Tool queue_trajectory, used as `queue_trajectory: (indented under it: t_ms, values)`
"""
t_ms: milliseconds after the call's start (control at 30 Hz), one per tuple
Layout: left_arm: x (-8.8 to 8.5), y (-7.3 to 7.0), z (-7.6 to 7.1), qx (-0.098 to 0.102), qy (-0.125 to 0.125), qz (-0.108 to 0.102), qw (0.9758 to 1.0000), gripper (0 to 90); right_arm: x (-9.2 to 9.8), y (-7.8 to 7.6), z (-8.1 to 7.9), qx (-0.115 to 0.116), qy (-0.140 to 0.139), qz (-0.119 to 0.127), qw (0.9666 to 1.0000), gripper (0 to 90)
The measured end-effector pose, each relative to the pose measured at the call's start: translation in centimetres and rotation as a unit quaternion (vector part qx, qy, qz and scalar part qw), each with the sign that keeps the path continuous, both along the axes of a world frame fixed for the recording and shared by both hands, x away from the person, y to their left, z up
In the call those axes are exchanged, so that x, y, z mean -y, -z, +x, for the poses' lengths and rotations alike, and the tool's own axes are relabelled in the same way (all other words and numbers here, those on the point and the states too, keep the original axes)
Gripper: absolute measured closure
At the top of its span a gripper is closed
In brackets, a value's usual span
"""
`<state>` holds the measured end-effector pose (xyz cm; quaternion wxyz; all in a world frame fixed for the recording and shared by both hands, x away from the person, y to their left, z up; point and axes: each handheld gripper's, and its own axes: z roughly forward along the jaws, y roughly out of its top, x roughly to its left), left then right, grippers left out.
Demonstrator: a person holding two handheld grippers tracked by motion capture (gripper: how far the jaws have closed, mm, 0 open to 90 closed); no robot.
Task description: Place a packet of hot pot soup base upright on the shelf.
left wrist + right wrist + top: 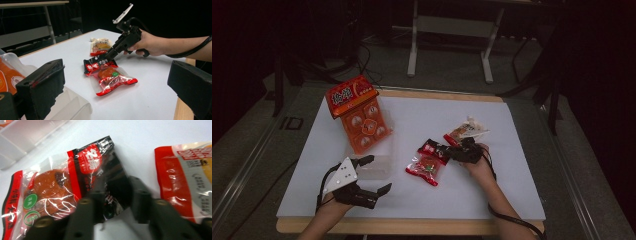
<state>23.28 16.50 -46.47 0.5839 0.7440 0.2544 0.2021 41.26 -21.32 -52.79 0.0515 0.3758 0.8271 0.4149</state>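
Left gripper [371, 174]: from my remote seat I see matte black jaws, blocky, pads worn ragged at the edges.
Top plate: grey, three-cornered, dotted with small pale screws.
Right gripper [108, 55]: black pistol-shaped body, slim jaws with round screw holes.
Cables: thick, black, trailing along both forearms.
Sleeves: none, forearms bare.

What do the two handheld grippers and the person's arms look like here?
Both grippers are black with two blocky black jaws. The left gripper carries a grey three-cornered plate with dark dots; the right gripper has one too, and a black cable trailing along the forearm. No sleeves show on the forearms.
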Motion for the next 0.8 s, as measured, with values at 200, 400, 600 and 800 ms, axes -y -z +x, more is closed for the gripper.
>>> queue_trajectory:
  t_ms: [200,400,600,800]
  values:
    - [0.1,0.0,0.0,0.000,0.001,0.001,1.0000,1.5,-0.4,-0.4,-0.4,0.009,-0.008,-0.021,0.9997,90.0]
    - [0.1,0.0,0.0,0.001,0.001,0.001,1.0000,1.6,-0.7,-1.3,-0.9,0.021,-0.010,-0.023,0.9995,90.0]
    - [0.1,0.1,0.0,0.005,0.005,-0.005,1.0000,1.6,-0.8,-2.7,-1.6,0.034,-0.015,-0.012,0.9992,90.0]
    - [0.1,0.1,0.0,0.006,0.012,-0.012,0.9998,1.6,-1.2,-3.8,-2.3,0.050,-0.022,-0.013,0.9984,90.0]
